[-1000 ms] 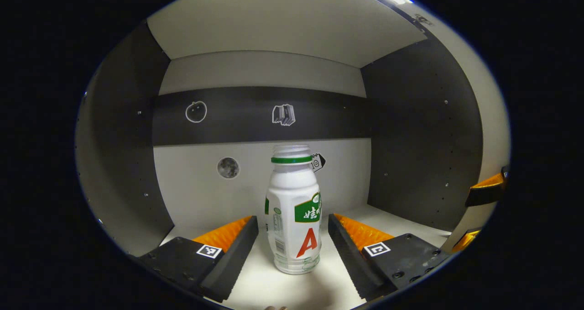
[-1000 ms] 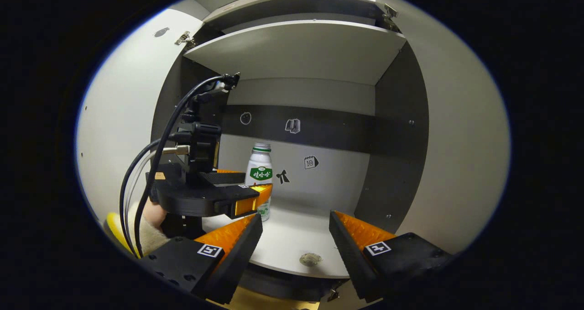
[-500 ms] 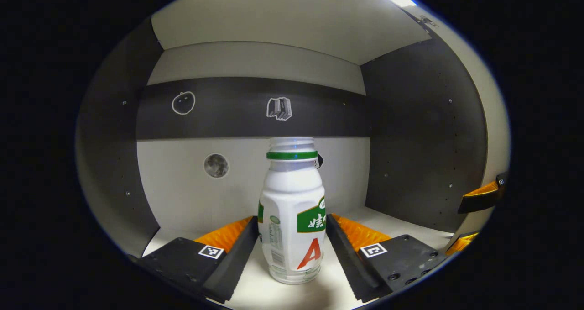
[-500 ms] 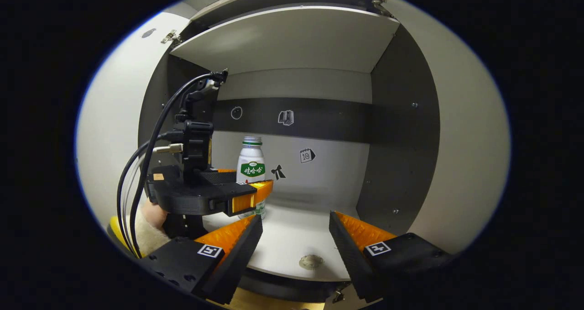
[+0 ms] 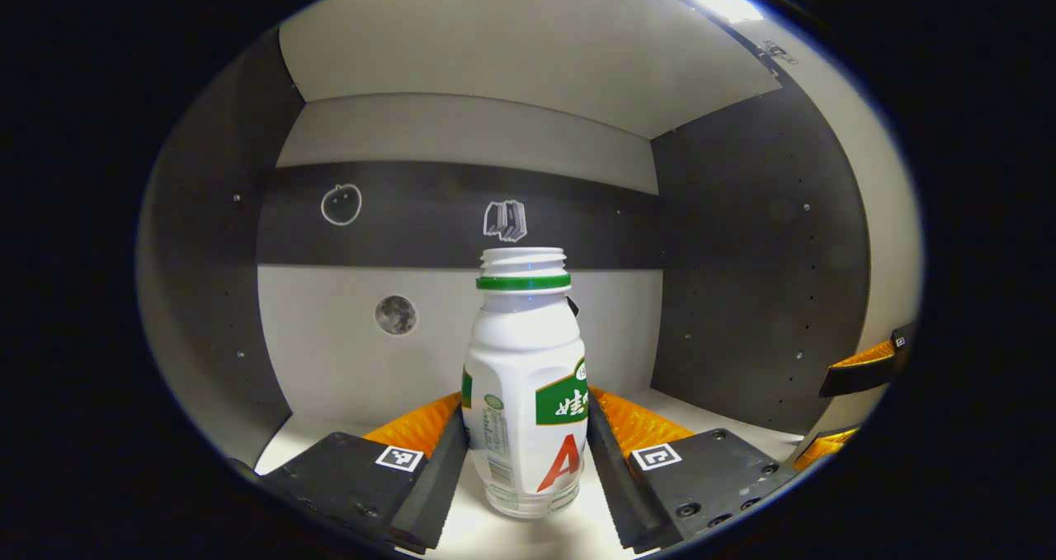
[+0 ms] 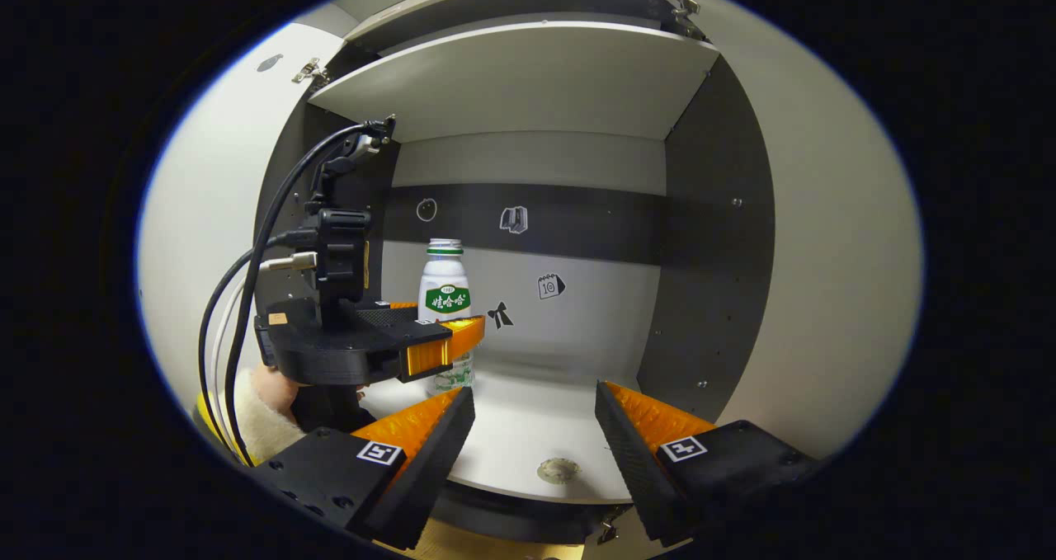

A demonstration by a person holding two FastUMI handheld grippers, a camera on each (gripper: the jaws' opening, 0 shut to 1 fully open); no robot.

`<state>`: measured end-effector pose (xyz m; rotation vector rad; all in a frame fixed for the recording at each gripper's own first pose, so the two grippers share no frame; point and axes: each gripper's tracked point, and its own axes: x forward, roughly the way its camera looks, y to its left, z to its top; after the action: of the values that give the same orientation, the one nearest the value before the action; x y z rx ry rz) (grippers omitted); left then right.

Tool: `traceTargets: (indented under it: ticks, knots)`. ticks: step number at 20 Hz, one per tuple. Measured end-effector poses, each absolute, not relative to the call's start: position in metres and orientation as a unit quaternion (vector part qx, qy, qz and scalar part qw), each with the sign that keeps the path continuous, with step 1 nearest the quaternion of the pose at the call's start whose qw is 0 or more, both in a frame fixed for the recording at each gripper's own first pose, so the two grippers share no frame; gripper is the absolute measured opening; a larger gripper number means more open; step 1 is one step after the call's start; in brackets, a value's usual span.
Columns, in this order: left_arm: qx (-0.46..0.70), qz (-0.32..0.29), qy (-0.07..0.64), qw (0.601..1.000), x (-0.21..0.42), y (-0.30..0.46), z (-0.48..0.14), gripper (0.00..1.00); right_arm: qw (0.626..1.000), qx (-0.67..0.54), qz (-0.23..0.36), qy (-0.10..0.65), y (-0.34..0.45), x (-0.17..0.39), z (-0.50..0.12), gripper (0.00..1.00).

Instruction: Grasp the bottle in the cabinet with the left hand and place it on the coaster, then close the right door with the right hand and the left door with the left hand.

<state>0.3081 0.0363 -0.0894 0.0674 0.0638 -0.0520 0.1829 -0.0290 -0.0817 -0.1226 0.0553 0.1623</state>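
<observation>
Bottle [image 5: 525,395] stands upright on the cabinet shelf [image 6: 528,428], squeezed between left tool [image 5: 526,469] fingers; right tool [image 6: 535,440] gapes wide.

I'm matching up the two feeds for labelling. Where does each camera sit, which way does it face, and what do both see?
Left gripper view: rides on the left claw, faces the cabinet's back wall; its fingers flank the bottle.
Right gripper view: rides on the right claw, outside the cabinet, facing in; a sleeved hand shows.
Shared: bottle, left claw, back-wall stickers.
</observation>
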Motion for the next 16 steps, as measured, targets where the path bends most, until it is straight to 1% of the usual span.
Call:
traceTargets:
  ticks: [7, 10, 16]
  knots:
    - [0.036, -0.027, 0.013, 0.999, 0.240, 0.020, -0.058, 0.77, 0.995, -0.069, 0.079, -0.002, -0.016, 0.127, -0.050, 0.98]
    - [0.044, -0.042, 0.009, 0.998, 0.206, 0.007, -0.049, 0.77, 0.996, -0.058, 0.071, 0.000, -0.010, 0.098, -0.048, 0.98]
    - [0.040, -0.067, 0.026, 0.997, 0.127, -0.009, -0.054, 0.76, 0.999, -0.039, 0.013, 0.014, -0.021, 0.027, -0.053, 0.97]
